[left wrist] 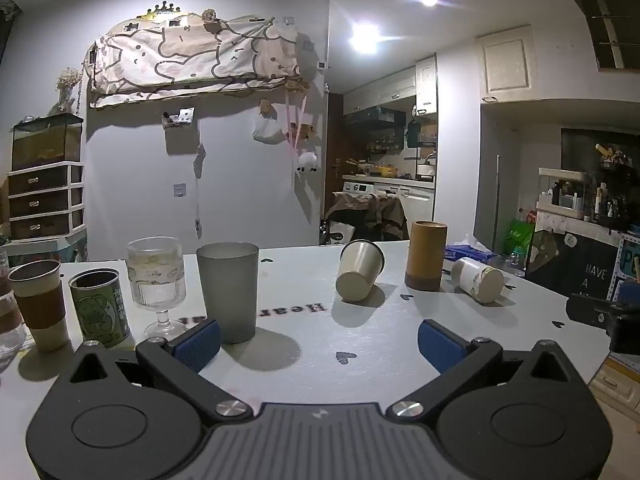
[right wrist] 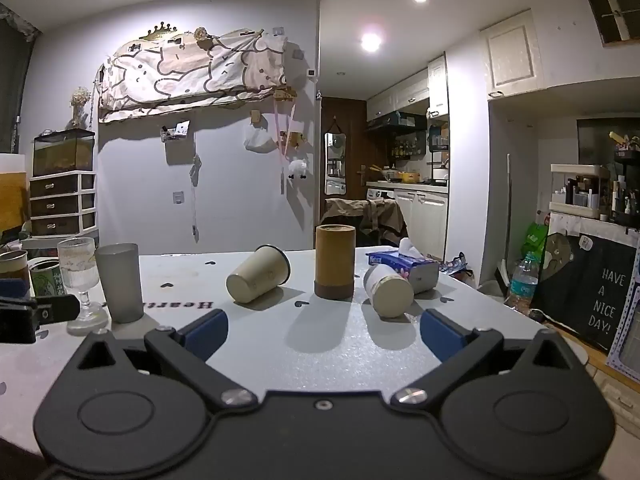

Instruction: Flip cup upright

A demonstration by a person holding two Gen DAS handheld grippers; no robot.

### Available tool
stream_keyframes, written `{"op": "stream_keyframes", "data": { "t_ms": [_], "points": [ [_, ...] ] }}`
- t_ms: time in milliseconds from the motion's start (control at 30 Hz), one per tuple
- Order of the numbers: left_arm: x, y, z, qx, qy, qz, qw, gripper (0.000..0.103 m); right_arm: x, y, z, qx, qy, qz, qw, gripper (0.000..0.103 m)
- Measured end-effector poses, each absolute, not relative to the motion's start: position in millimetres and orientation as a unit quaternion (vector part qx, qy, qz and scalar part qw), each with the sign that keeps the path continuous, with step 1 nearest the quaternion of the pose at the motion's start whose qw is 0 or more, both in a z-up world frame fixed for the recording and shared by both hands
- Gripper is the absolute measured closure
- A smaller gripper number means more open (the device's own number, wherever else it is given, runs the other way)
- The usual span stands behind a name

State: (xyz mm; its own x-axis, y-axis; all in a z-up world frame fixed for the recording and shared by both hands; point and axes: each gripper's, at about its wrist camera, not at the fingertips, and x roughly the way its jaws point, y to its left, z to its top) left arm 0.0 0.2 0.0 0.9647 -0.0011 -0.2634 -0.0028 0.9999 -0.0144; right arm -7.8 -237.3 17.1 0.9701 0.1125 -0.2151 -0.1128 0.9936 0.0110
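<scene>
Both views look across a pale grey desk (left wrist: 360, 344) printed with small dark hearts. The left gripper (left wrist: 319, 343) fills the bottom of the left wrist view with its blue-padded fingers (left wrist: 200, 342) spread wide apart and holding nothing. The right gripper (right wrist: 323, 330) sits the same way at the bottom of the right wrist view, its blue-padded fingers (right wrist: 440, 334) also wide apart and empty.

A cream-coloured metal cup with a dark rim (left wrist: 359, 276) lies on its side a little right of centre in the left view, its closed base towards the camera and its mouth tilted up and away. In the right view it lies centre-left (right wrist: 256, 275). A second cup, white with a printed pattern and a cream base (left wrist: 478, 280), also lies on its side further right; in the right view it lies right of centre (right wrist: 387, 290), just in front of a blue tissue box (right wrist: 404, 266).

Between the two tipped cups a tall tan cylindrical container with a darker brown base (left wrist: 426, 255) stands upright. Left of centre in the left view stands a frosted grey plastic tumbler (left wrist: 228, 292), then a ribbed clear stemmed glass (left wrist: 157, 280), a green printed tin can (left wrist: 99, 308) and a cream cup with a brown sleeve (left wrist: 40, 304), all upright.
</scene>
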Motion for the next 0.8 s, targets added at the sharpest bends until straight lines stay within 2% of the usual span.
{"op": "stream_keyframes", "data": {
  "t_ms": [800],
  "points": [
    [-0.1, 0.1, 0.1, -0.007, 0.133, 0.001, 0.991, 0.0, -8.5, -235.1, 17.4, -0.007, 0.108, 0.058, 0.992, 0.0]
  ]
}}
